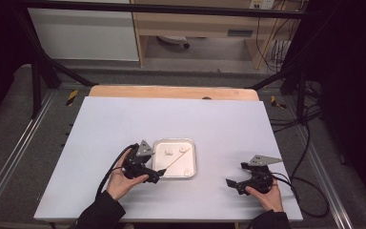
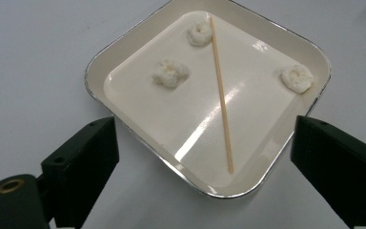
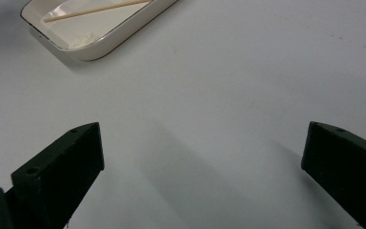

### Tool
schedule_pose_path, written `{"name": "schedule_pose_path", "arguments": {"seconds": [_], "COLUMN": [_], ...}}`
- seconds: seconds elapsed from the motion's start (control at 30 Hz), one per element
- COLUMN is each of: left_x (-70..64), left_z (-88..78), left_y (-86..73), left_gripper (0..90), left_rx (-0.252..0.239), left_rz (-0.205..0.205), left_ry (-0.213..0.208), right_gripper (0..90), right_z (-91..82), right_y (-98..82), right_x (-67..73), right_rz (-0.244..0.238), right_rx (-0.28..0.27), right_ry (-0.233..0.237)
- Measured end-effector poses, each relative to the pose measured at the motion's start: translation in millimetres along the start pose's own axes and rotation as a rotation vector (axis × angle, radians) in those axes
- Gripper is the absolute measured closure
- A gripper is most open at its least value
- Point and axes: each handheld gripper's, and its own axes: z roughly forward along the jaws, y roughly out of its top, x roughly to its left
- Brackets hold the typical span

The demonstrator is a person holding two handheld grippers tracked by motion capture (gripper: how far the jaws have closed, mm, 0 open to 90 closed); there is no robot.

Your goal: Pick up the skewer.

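A shallow white square tray (image 1: 191, 169) (image 2: 124, 121) (image 3: 105, 45) lies near the middle of the table. Across its floor rests a thin wooden skewer (image 1: 175, 162) (image 2: 221, 98) (image 3: 95, 8), loose. Three small white puffy pieces lie in the tray: one beside the skewer's far end (image 2: 199, 33), one toward the left (image 2: 170, 72), one at the right (image 2: 297, 78). My left gripper (image 1: 158, 174) (image 2: 205, 162) hovers open at the tray's near-left corner, its jaws wide apart and holding nothing. My right gripper (image 1: 232, 182) (image 3: 202, 162) rests open on bare table to the right of the tray.
The white tabletop (image 1: 171, 119) has a wooden strip (image 1: 171, 92) along its far edge. Black cables (image 1: 310, 186) trail off the right side. A black metal frame (image 1: 38, 71) and shelving stand beyond the table.
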Motion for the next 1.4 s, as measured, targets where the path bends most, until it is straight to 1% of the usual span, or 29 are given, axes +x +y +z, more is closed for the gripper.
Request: {"name": "schedule_pose_path", "arguments": {"seconds": [0.13,0.23,0.27,0.33,0.4,0.5,0.53,0.6,0.63,0.67,0.77,0.87,0.93,0.97,1.03,1.07,1.1,1.13,1.17,1.23,1.27,1.3,1.4], "left_x": [-1.4,-2.9,-4.6,-5.3,-7.5,-8.6,-9.1,-10.2,-10.5,-11.0,-12.6,-13.0,-12.8,-12.7,-12.9,-13.0,-13.2,-13.4,-13.7,-14.3,-14.8,-16.1,-17.5], "left_z": [4.7,9.5,12.8,14.6,19.8,23.7,25.6,29.3,31.2,32.5,36.5,38.6,40.0,40.6,41.5,41.8,42.0,42.2,42.7,43.8,44.3,44.9,45.6], "left_y": [3.2,6.1,8.3,9.4,12.4,13.8,14.6,15.6,16.1,16.3,17.4,17.3,17.0,16.9,16.6,16.6,16.6,16.6,16.4,16.1,16.1,16.1,16.1], "left_gripper": [10.7,13.5,14.2,14.9,18.5,25.2,25.2,29.3,34.0,34.0,43.0,49.3,53.2,53.2,60.2,60.2,64.0,64.0,67.2,70.5,70.5,72.9,74.8], "left_rx": [0.009,0.013,0.02,0.025,0.037,0.041,0.047,0.056,0.062,0.06,0.073,0.082,0.092,0.097,0.099,0.1,0.101,0.105,0.107,0.11,0.112,0.112,0.114], "left_rz": [0.002,0.003,0.007,0.011,0.013,0.011,0.012,0.011,0.014,0.011,0.02,0.02,0.013,0.013,0.014,0.015,0.017,0.02,0.021,0.021,0.025,0.028,0.038], "left_ry": [0.003,0.0,0.006,0.009,0.009,0.004,0.002,0.001,-0.001,-0.001,-0.004,-0.002,-0.011,-0.013,-0.012,-0.015,-0.016,-0.015,-0.014,-0.016,-0.018,-0.014,-0.013], "right_gripper": [1.1,1.1,1.1,1.1,1.1,1.1,1.1,1.1,1.1,1.1,1.1,1.1,1.1,1.1,1.1,1.1,1.1,1.1,1.1,1.1,1.1,1.1,1.1], "right_z": [-0.1,0.2,0.2,0.2,0.2,0.2,0.2,0.3,0.2,0.2,0.1,0.1,0.0,0.0,0.1,0.2,0.4,0.4,0.3,0.3,0.3,0.4,0.3], "right_y": [0.1,0.0,0.0,0.0,0.0,0.0,0.0,0.0,0.0,0.0,0.0,0.1,0.1,0.1,0.1,0.0,0.0,0.0,0.0,0.0,0.0,0.0,0.0], "right_x": [0.0,-0.1,0.0,-0.1,0.0,-0.1,-0.1,-0.1,0.0,0.0,0.1,0.1,0.1,0.1,0.1,0.0,-0.1,-0.1,0.0,-0.1,-0.1,0.2,0.1], "right_rz": [0.0,-0.001,-0.001,-0.001,-0.002,-0.002,-0.002,-0.002,-0.002,-0.002,0.0,0.0,0.0,0.0,0.0,0.0,-0.002,-0.002,-0.002,-0.002,-0.002,0.001,0.0], "right_rx": [0.002,0.003,0.003,0.003,0.003,0.002,0.002,0.002,0.002,0.002,0.002,0.002,0.001,0.001,0.002,0.002,0.002,0.002,0.002,0.002,0.002,0.001,0.002], "right_ry": [0.001,0.001,0.001,0.0,0.001,0.001,0.001,0.002,0.002,0.002,0.003,0.003,0.003,0.003,0.003,0.003,0.003,0.003,0.003,0.003,0.003,0.005,0.004]}}
